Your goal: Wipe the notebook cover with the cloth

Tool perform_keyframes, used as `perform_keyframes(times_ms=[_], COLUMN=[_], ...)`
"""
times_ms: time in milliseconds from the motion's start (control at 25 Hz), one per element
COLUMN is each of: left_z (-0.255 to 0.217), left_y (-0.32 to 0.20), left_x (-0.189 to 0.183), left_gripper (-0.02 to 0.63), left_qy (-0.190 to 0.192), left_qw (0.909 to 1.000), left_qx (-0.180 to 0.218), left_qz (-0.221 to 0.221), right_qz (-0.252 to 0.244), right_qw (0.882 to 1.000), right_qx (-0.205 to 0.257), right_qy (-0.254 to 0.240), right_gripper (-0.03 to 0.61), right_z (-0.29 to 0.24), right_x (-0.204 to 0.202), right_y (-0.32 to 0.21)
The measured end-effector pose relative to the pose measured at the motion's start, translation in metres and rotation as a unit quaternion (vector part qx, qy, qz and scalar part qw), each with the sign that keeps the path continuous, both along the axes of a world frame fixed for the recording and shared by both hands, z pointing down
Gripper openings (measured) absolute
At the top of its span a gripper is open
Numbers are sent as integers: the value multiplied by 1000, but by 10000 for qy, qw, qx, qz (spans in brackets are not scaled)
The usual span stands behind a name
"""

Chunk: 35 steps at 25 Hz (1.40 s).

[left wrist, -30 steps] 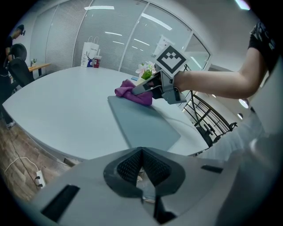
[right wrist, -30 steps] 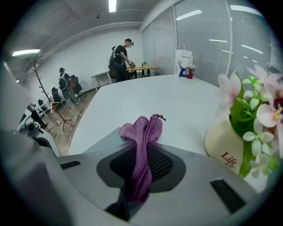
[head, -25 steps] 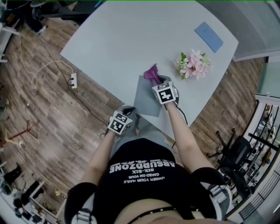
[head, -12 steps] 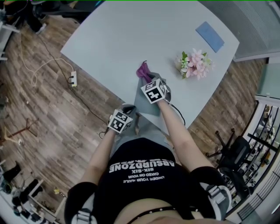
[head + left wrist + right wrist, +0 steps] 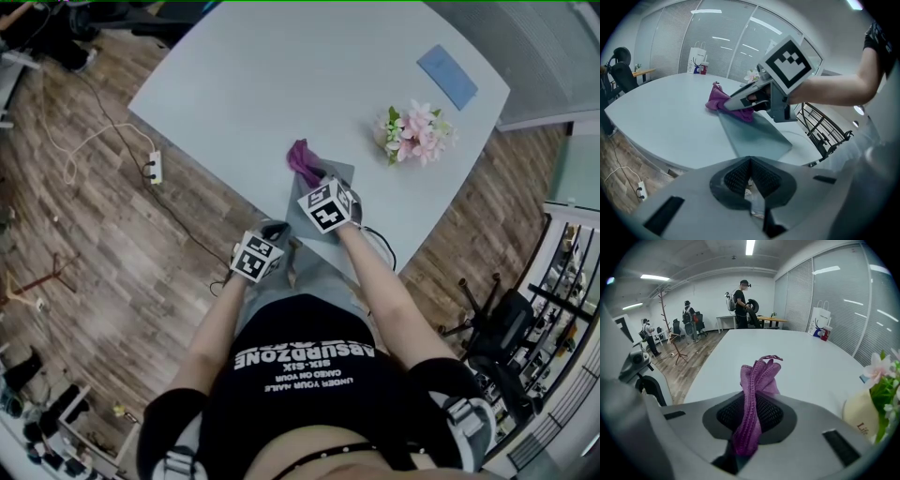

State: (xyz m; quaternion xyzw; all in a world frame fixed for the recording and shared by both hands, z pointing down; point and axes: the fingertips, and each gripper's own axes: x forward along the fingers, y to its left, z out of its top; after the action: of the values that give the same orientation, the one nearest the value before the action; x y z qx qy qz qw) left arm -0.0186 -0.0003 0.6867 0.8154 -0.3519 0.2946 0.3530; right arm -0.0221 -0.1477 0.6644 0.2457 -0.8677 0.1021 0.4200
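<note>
A grey notebook (image 5: 314, 214) lies near the front edge of the pale table (image 5: 262, 84); in the left gripper view the notebook (image 5: 754, 133) lies straight ahead. My right gripper (image 5: 312, 176) is shut on a purple cloth (image 5: 302, 159), and the cloth rests at the notebook's far left corner. The cloth (image 5: 757, 380) stands up between that gripper's (image 5: 751, 420) jaws. My left gripper (image 5: 275, 234) hangs off the table's front edge, beside the person's body. Its jaws (image 5: 750, 176) are shut with nothing between them. From there the right gripper (image 5: 740, 101) and cloth (image 5: 721, 99) show.
Pink flowers (image 5: 415, 134) stand right of the notebook, and a blue pad (image 5: 447, 77) lies farther back right. A power strip (image 5: 157, 171) and cable lie on the wooden floor at left. People (image 5: 742, 303) stand far off past the table.
The right gripper has swept the cloth leftward across the notebook, from near its right side to its far left corner. The left gripper has stayed put.
</note>
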Motion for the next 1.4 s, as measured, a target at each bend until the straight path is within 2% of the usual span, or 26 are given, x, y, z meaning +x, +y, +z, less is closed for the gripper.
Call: perform_keyframes(times_ms=[240, 520, 720, 960, 1400], left_z=[4, -3, 1, 1, -7], left_y=[1, 3, 13, 23, 32], left_x=[-2, -3, -14, -30, -27], left_gripper=[14, 14, 14, 14, 14], left_qy=[1, -241, -390, -414, -347], left_qw=[9998, 9993, 9990, 9978, 9977], left_qx=[21, 200, 85, 49, 153], left_qz=[-201, -215, -219, -515, -553], right_qz=[-305, -250, -337, -543, -361], right_qw=[9995, 9991, 9983, 9968, 9941], right_qx=[-21, -300, -435, -546, -863], right_qy=[33, -170, -207, -208, -549], right_gripper=[75, 75, 75, 75, 75], right_z=[1, -1, -2, 0, 3], right_x=[-1, 1, 1, -3, 2], right_y=[38, 80, 112, 144, 171])
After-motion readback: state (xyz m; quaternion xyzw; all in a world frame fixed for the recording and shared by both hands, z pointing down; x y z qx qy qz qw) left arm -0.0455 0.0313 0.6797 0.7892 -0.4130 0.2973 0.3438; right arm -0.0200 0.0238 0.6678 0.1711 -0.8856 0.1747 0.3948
